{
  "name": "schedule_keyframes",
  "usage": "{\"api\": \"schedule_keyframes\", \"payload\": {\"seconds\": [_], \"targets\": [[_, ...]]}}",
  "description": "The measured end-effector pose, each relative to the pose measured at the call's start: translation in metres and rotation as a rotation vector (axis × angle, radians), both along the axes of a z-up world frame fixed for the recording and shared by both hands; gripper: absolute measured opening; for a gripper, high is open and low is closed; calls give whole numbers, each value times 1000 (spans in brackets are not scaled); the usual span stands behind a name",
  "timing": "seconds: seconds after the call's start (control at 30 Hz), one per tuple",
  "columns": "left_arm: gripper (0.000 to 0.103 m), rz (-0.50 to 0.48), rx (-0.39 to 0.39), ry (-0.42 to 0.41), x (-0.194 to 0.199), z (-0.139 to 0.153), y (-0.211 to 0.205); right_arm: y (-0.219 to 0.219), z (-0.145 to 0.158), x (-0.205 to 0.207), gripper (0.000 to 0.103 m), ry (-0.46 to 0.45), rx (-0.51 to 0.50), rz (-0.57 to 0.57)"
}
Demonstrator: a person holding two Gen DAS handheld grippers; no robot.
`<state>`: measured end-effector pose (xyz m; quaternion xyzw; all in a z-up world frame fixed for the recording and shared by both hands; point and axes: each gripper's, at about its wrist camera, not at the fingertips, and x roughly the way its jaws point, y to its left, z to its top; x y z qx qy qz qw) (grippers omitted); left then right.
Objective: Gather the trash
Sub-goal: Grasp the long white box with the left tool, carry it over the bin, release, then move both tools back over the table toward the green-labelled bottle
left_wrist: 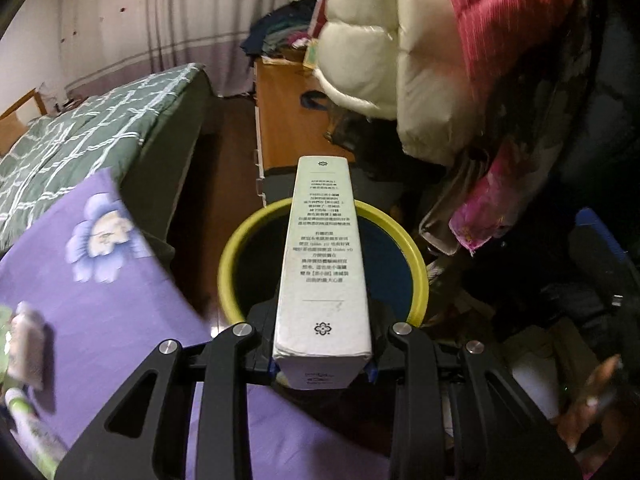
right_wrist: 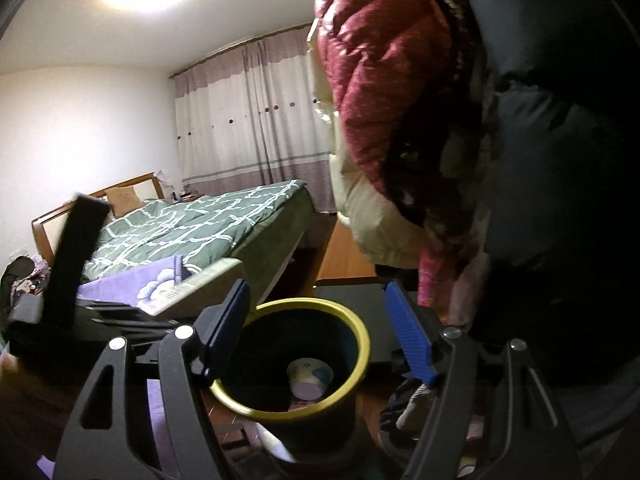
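My left gripper point(left_wrist: 323, 368) is shut on a long pale carton point(left_wrist: 322, 264) with printed text, held lengthwise over the mouth of a dark bin with a yellow rim point(left_wrist: 416, 256). In the right wrist view my right gripper point(right_wrist: 320, 336) is open and empty, its blue pads point(right_wrist: 408, 332) spread above the same bin point(right_wrist: 360, 344). A paper cup point(right_wrist: 309, 378) lies inside the bin. The carton point(right_wrist: 200, 286) and the left gripper's black body point(right_wrist: 76, 248) show at the left.
A purple flowered cloth point(left_wrist: 104, 312) covers the surface at the left, with small wrappers point(left_wrist: 24, 344) on it. A bed with a green quilt point(right_wrist: 200, 220) stands behind. Hanging jackets point(right_wrist: 380, 120) crowd the right side. A wooden desk point(left_wrist: 280, 120) is beyond the bin.
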<state>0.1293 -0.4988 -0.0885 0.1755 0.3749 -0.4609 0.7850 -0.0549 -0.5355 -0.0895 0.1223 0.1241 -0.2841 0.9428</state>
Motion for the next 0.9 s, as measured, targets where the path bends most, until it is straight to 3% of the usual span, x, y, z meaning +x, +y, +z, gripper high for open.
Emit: {"api": "schedule_keyframes", "payload": {"seconds": [0.33,0.37,0.43,0.63,0.9], "targets": [[32,11,58,13,8,-31,-39,-13,-2,-14,68,-4,7,-43],[60,13,64,13,8,-34,-42,-13,-2,-14,68,-3,8,-44],[95,46,63,-12,10,-33,-44,-13,-1,-13,68,-5,14,-46],[95,118,2,-80,6,-5,-6,-4,9,-18,69,-21,0,-41],[98,310,-115,-165,-14,45,137,32,18,-1,74,-10,0,72]]}}
